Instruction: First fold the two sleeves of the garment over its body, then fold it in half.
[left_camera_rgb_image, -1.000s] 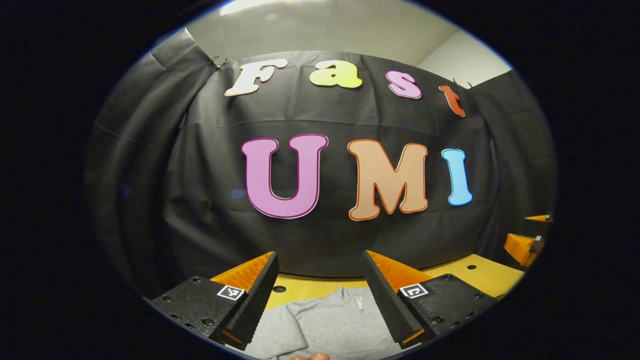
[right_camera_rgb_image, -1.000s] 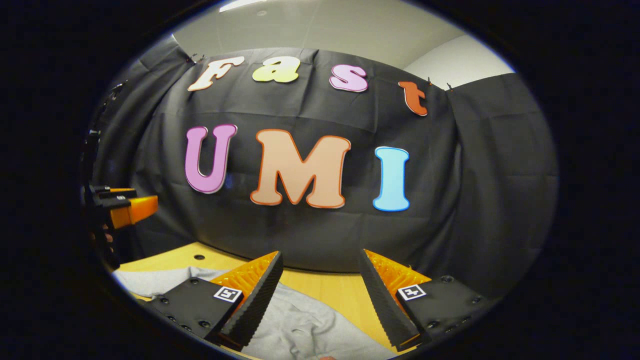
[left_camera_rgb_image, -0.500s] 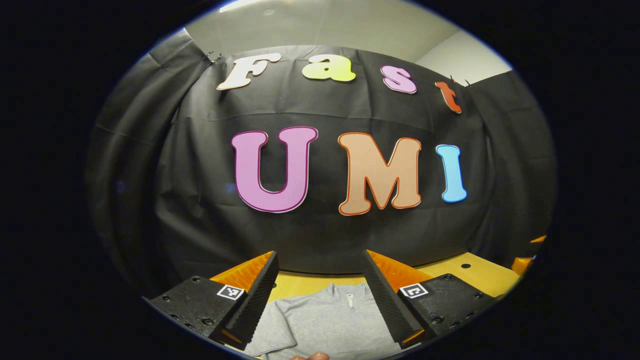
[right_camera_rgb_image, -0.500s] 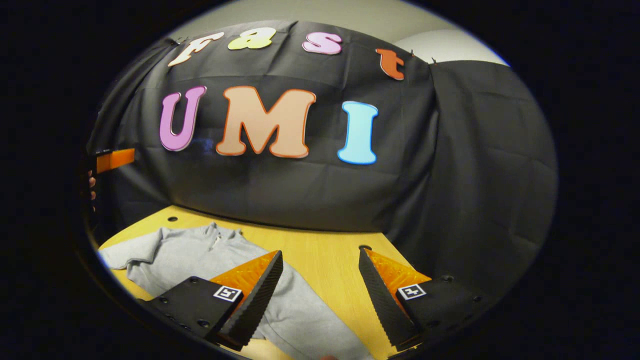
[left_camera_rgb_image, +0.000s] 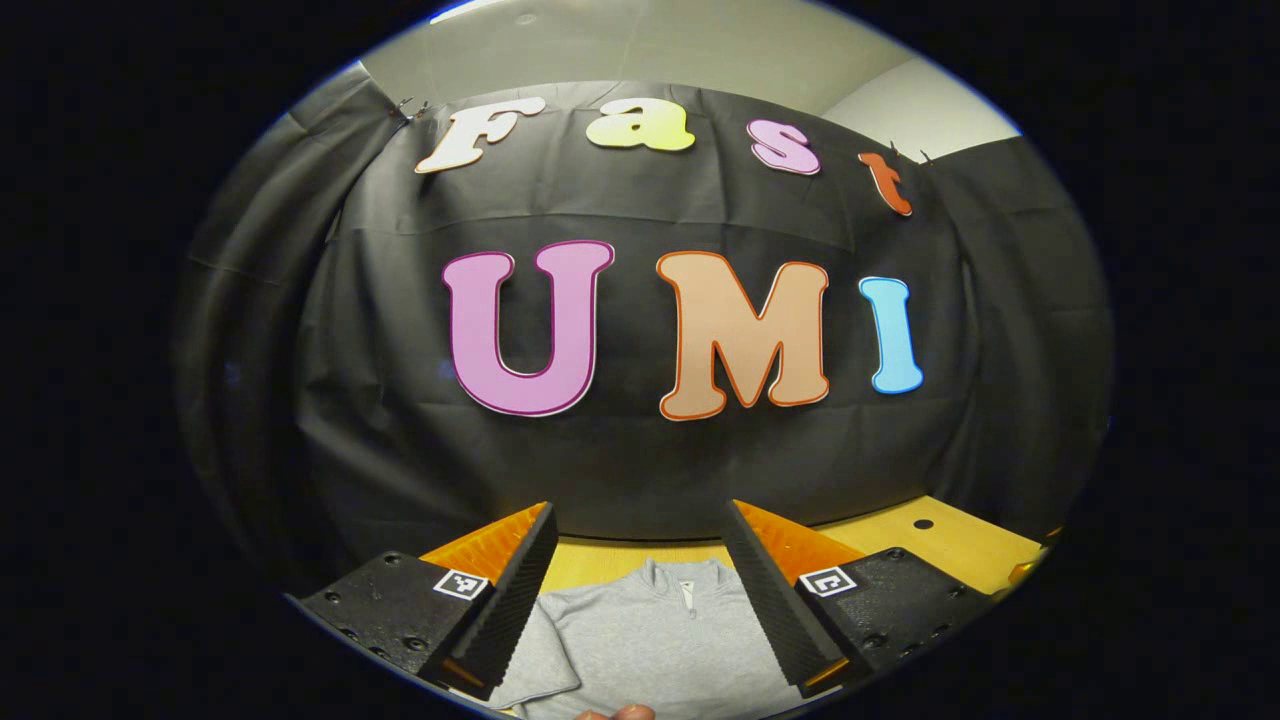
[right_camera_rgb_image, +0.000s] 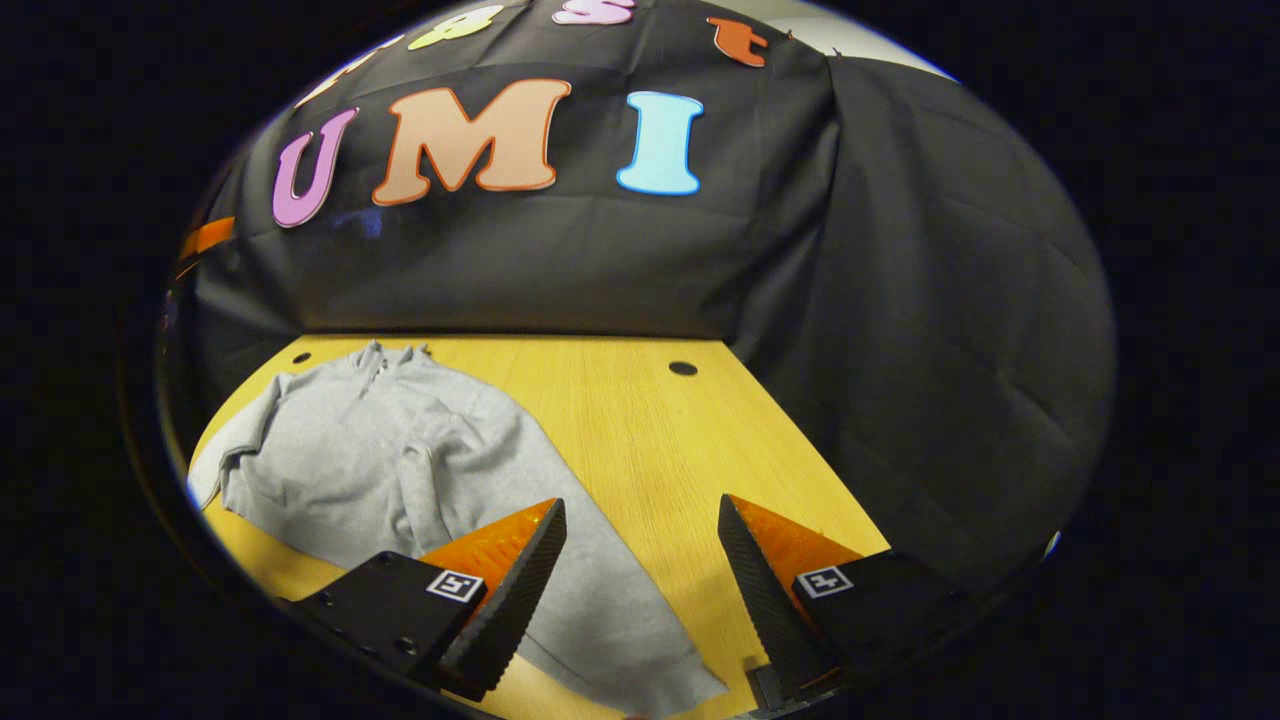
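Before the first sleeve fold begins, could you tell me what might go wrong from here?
1. The right hand-held gripper is open over the outstretched sleeve of the grey zip-neck sweatshirt; a shallow pinch may slip off the cloth.
2. That sleeve's cuff lies close to the near edge of the wooden table, so a nudge could push it over.
3. The left hand-held gripper hovers open and pins nothing; the sweatshirt's body may drag.

Ahead of me a wooden table (right_camera_rgb_image: 640, 420) with two small round holes (right_camera_rgb_image: 683, 368) near its far edge runs up to the black cloth wall (right_camera_rgb_image: 560, 260), above which a pale ceiling (left_camera_rgb_image: 660, 45) shows.
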